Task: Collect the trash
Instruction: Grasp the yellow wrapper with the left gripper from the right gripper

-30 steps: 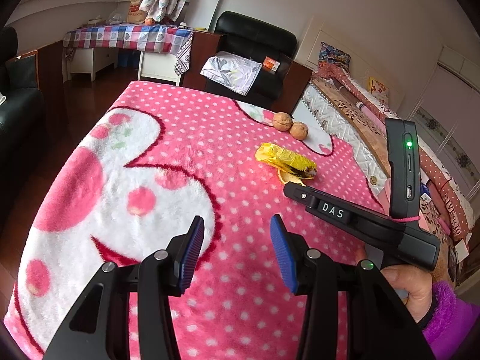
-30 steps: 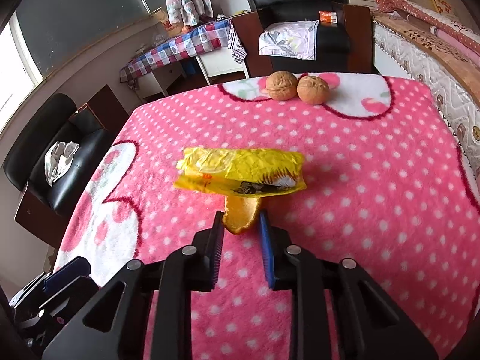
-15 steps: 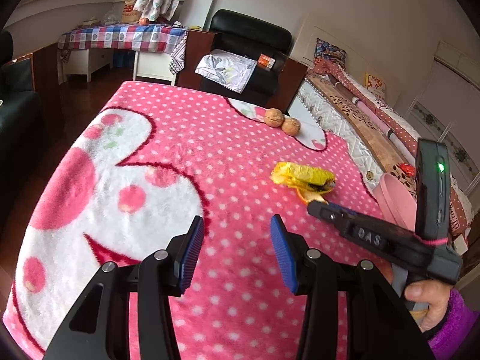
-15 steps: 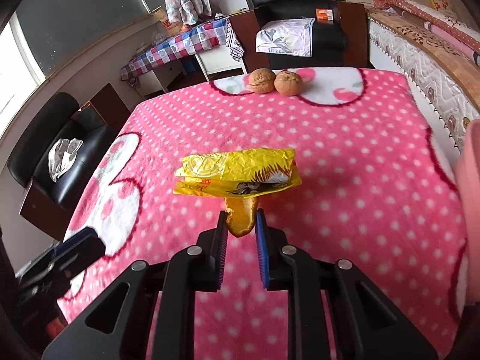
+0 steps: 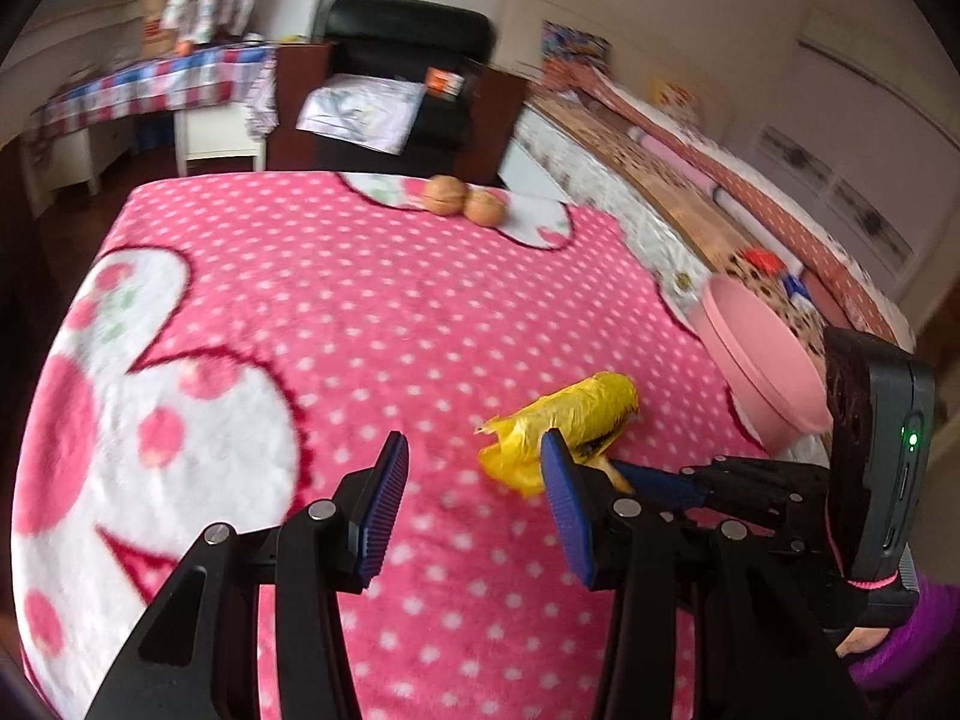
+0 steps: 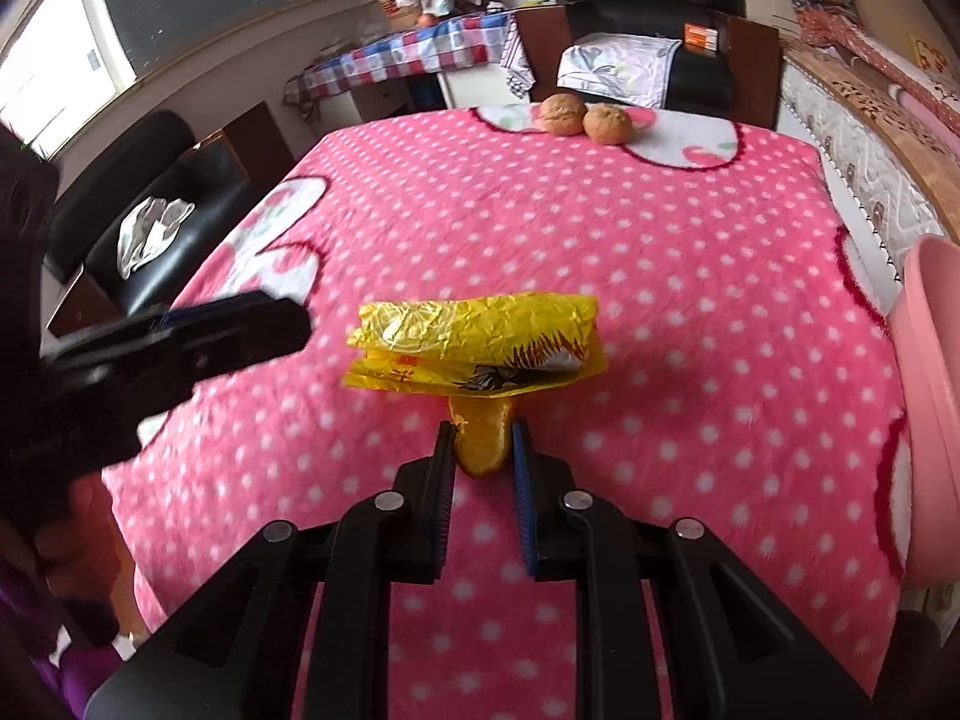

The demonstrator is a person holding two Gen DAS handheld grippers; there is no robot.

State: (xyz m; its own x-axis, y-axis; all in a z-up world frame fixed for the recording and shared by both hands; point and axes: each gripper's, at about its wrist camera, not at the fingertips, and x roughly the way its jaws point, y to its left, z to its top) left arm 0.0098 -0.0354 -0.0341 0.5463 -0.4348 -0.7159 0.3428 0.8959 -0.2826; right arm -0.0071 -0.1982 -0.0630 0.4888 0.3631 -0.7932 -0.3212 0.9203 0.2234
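My right gripper (image 6: 482, 441) is shut on the tail of a crumpled yellow wrapper (image 6: 477, 345) and holds it above the pink polka-dot blanket (image 6: 600, 228). In the left wrist view the wrapper (image 5: 564, 420) hangs just beyond my left gripper's right finger, with the right gripper (image 5: 624, 483) pinching it from the right. My left gripper (image 5: 474, 489) is open and empty, low over the blanket (image 5: 360, 312). A pink bin (image 5: 762, 372) stands off the blanket's right edge; its rim also shows in the right wrist view (image 6: 933, 396).
Two walnuts (image 5: 461, 202) lie at the blanket's far edge, also in the right wrist view (image 6: 585, 117). A black chair with a cloth (image 5: 384, 102) stands behind. A bed (image 5: 690, 180) runs along the right. A checkered table (image 6: 408, 57) is at the back left.
The right gripper has carried the wrapper back and to the right, nearer the pink bin. The left gripper has swung right, so wrapper and bin now show close in its view.
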